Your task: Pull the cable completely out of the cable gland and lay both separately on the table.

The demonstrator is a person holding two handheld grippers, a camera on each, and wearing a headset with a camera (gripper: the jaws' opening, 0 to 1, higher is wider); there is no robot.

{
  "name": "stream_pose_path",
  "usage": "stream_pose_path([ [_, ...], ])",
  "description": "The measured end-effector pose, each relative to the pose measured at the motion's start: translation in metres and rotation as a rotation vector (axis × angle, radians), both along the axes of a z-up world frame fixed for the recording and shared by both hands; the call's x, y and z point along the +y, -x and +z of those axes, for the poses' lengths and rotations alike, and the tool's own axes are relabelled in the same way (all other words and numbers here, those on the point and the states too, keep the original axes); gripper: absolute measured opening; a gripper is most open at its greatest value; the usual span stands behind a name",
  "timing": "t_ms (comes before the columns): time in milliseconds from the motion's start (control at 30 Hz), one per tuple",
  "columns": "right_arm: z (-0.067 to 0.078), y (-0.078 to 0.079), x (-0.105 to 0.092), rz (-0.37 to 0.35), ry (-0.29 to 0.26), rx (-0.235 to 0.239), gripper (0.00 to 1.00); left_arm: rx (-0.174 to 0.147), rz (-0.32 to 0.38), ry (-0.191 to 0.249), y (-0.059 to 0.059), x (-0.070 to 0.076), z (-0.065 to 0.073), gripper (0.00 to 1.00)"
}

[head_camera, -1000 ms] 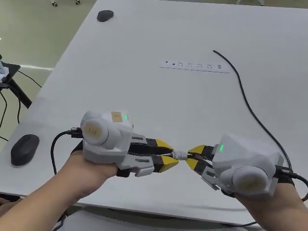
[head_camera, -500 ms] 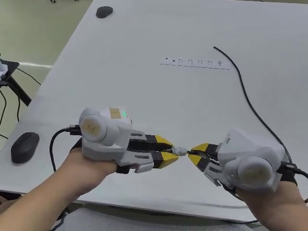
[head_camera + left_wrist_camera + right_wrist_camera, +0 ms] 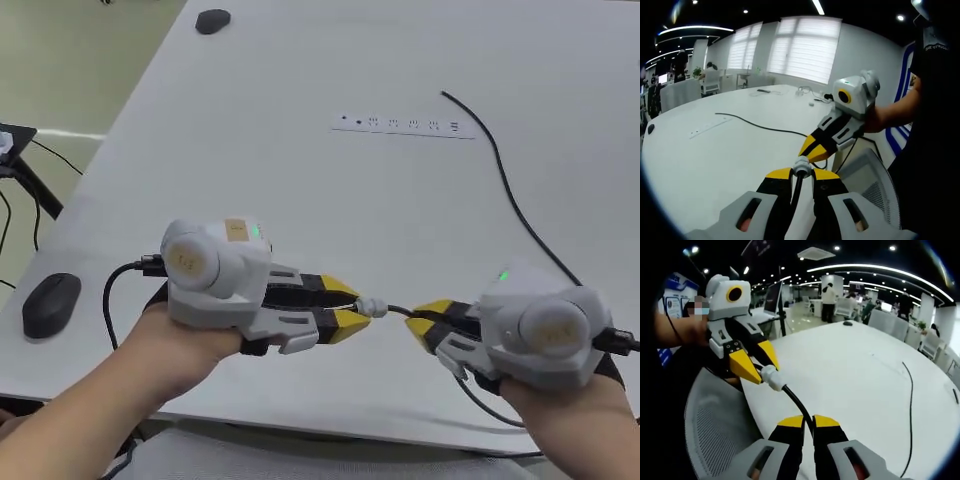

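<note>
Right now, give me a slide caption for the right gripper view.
Right gripper clamps the black cable running into the white cable gland clamped by the left gripper.

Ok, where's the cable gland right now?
The gland sits low centre in the head view, clamped in the left tool, its cable running to the right tool.

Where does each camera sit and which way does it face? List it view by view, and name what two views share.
Head view: on the headset, looking forward and down at the table; the person's forearms, left gripper and right gripper show.
Left gripper view: rides the left gripper, looks along its own jaws past the cable gland to the right gripper.
Right gripper view: rides the right gripper, looks along the cable to the left gripper.
Shared: both gripper views show the cable gland.
</note>
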State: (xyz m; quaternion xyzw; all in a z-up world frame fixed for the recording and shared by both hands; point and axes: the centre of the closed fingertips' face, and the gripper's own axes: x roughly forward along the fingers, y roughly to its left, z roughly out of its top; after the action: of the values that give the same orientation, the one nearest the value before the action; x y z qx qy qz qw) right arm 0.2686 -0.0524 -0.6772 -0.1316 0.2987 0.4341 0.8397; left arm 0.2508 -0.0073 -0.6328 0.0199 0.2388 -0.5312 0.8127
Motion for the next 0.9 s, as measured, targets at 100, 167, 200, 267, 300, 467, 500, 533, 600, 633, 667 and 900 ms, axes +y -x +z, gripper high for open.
stream_pose_path([
  [100, -0.005, -0.001, -0.004, -0.034, -0.007, 0.022, 0.01, 0.0, 0.001, 0.001, 0.0, 0.0, 0.0, 0.15],
  [167, -0.01, -0.003, -0.009, -0.064, -0.014, 0.046, 0.0, 0.0, 0.0, -0.001, 0.0, 0.001, 0.0, 0.15],
  [200, -0.012, -0.004, -0.01, -0.077, -0.022, 0.054, 0.0, 0.0, 0.0, -0.001, 0.0, 0.001, -0.001, 0.15],
  [267, -0.016, -0.005, -0.014, -0.11, -0.035, 0.083, 0.0, 0.001, 0.002, 0.0, 0.0, 0.002, -0.001, 0.15],
  [300, -0.018, -0.007, -0.017, -0.128, -0.044, 0.095, 0.0, 0.001, 0.003, 0.0, 0.0, 0.002, -0.001, 0.15],
  [467, -0.031, -0.008, -0.025, -0.179, -0.061, 0.152, 0.0, 0.003, 0.006, -0.001, 0.0, 0.003, -0.002, 0.15],
  [500, -0.032, -0.009, -0.027, -0.191, -0.066, 0.161, 0.0, 0.001, 0.007, 0.001, -0.001, 0.003, -0.001, 0.15],
  [533, -0.034, -0.009, -0.028, -0.206, -0.075, 0.172, 0.0, 0.004, 0.009, 0.002, 0.0, 0.003, -0.001, 0.15],
  [600, -0.039, -0.01, -0.033, -0.246, -0.095, 0.209, 0.0, 0.002, 0.009, 0.003, 0.0, 0.003, -0.001, 0.15],
  [633, -0.041, -0.009, -0.034, -0.26, -0.106, 0.231, 0.0, 0.003, 0.011, 0.006, 0.0, 0.003, -0.001, 0.15],
  [667, -0.044, -0.01, -0.037, -0.288, -0.122, 0.255, 0.0, 0.003, 0.011, 0.007, 0.0, 0.003, -0.001, 0.15],
  [900, -0.063, -0.009, -0.053, -0.394, -0.151, 0.377, 0.0, 0.0, 0.01, 0.02, -0.002, 0.001, 0.001, 0.15],
])
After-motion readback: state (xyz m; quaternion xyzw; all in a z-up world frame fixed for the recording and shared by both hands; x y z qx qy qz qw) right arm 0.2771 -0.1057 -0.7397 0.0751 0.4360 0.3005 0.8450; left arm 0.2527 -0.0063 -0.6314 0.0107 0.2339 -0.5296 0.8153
